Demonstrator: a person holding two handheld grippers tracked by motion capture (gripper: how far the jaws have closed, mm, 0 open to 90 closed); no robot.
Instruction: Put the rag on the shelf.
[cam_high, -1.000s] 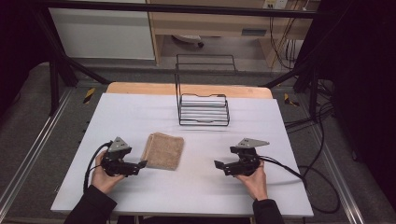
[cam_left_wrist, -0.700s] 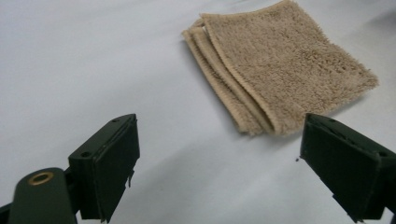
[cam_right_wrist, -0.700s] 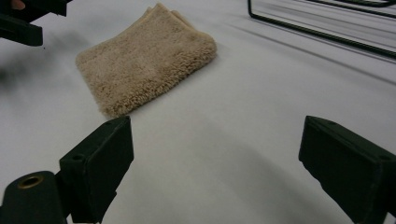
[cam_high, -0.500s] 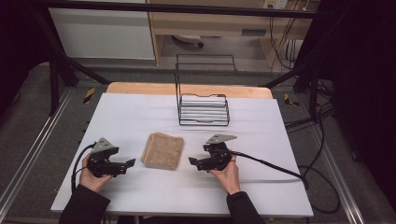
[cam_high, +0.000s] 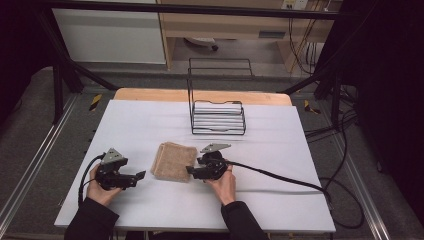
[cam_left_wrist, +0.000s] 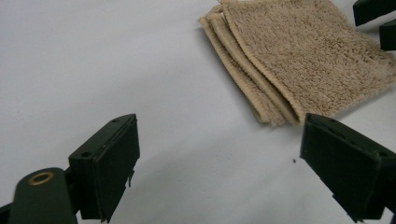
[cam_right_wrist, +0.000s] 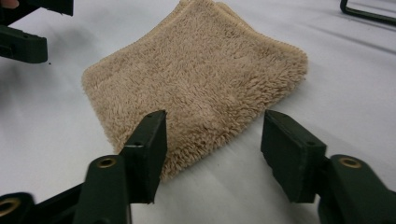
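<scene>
Closing half-open on nothing yet, the right gripper (cam_right_wrist: 212, 154) should straddle the folded towel's (cam_right_wrist: 196, 79) near edge; the left gripper (cam_left_wrist: 219, 172) waits wide open beside that towel.

Beyond the tools, the white tabletop (cam_high: 150, 120) ends in a light wooden strip (cam_high: 150, 95) along its far edge. Grey floor (cam_high: 30, 130) flanks it, with 2 metal rails (cam_high: 35, 165) running along either side. Farther off stand a white cabinet (cam_high: 110, 35) and a wooden shelf unit (cam_high: 225, 25). Black cables (cam_high: 345, 165) trail at the right, and dark curtains (cam_high: 390, 75) close off that side.
</scene>
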